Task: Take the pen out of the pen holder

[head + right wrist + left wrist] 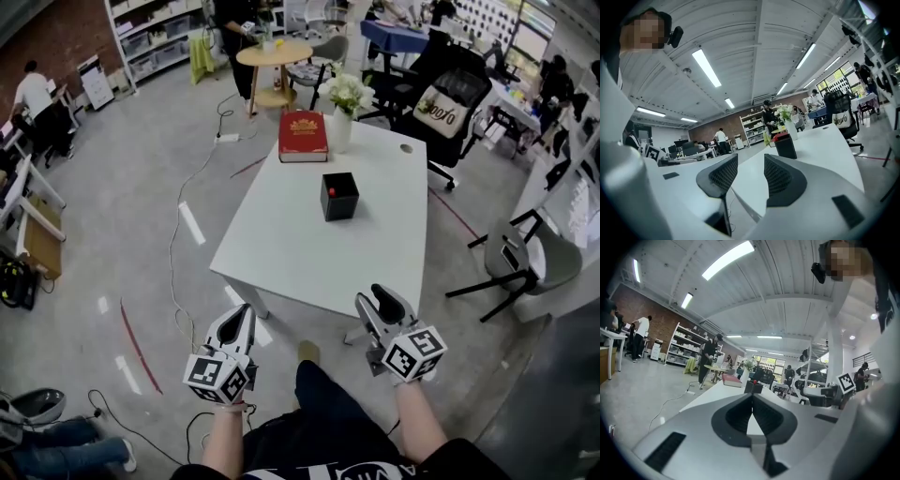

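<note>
Pen holder: black, square box w/ open top, stands upright approx. mid-desk, somewhat nearer the far edge than the near one, well in from L and R edges. Pen: only a small red tip shows, at holder's left inner side; rest hidden inside.

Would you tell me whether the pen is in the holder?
In: the pen shows its red tip at the top of the holder.

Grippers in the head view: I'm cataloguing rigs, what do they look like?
Both the left gripper and right gripper have light grey bodies, black textured jaw pads and a white cube of black square markers. No cables show on them.
</note>
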The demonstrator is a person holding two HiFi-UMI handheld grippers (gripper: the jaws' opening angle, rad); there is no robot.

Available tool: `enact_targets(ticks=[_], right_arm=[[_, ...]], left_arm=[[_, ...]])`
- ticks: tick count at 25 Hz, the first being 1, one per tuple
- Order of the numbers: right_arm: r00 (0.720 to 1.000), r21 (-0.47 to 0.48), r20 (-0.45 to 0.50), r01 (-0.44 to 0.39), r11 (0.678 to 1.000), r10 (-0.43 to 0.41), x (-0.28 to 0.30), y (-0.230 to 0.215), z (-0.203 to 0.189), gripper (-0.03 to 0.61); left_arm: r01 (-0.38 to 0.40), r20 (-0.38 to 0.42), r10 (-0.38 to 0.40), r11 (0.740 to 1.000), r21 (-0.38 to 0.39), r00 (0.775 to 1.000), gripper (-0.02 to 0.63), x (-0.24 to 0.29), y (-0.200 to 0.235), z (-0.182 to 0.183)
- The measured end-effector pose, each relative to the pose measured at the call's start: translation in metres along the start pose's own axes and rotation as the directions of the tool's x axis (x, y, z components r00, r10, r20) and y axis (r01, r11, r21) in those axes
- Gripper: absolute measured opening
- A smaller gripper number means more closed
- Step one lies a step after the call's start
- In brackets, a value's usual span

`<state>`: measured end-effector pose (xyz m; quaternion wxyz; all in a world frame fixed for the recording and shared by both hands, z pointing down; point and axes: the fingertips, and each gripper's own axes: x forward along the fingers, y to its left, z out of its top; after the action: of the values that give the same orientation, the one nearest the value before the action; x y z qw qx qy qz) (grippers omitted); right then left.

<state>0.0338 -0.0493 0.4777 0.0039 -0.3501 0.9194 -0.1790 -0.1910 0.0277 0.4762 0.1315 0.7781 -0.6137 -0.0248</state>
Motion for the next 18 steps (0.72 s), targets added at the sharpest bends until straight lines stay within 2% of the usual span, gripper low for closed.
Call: enact_targets(ticks=[5, 8, 14, 18], right_arm=[[1.0, -0.032, 0.001, -0.013, 0.999, 0.013, 0.038, -0.017, 0.017, 0.183], [1.0, -0.044, -0.006, -0.007, 0.999, 0.007, 0.06, -0.031, 0.024, 0.183], [0.999, -0.107, -0.023, -0.039, 0.993, 0.037, 0.11, -0.047, 0.038, 0.183], [0.999, -0.101, -0.017, -0.033, 0.994, 0.032, 0.135, -0.063, 0.042, 0.183]], left_arm=[[0.006, 0.014, -0.006, 1.0, 0.008, 1.0, 0.005, 0.044, 0.018, 0.023], [0.045, -0.007, -0.045, 0.998, 0.041, 0.999, 0.005, 0.069, 0.02, 0.027], [0.039, -0.034, -0.038, 0.999, 0.037, 0.999, 0.005, 0.114, 0.046, 0.034], [0.061, -0.058, -0.058, 0.997, 0.057, 0.997, 0.005, 0.142, 0.053, 0.043]])
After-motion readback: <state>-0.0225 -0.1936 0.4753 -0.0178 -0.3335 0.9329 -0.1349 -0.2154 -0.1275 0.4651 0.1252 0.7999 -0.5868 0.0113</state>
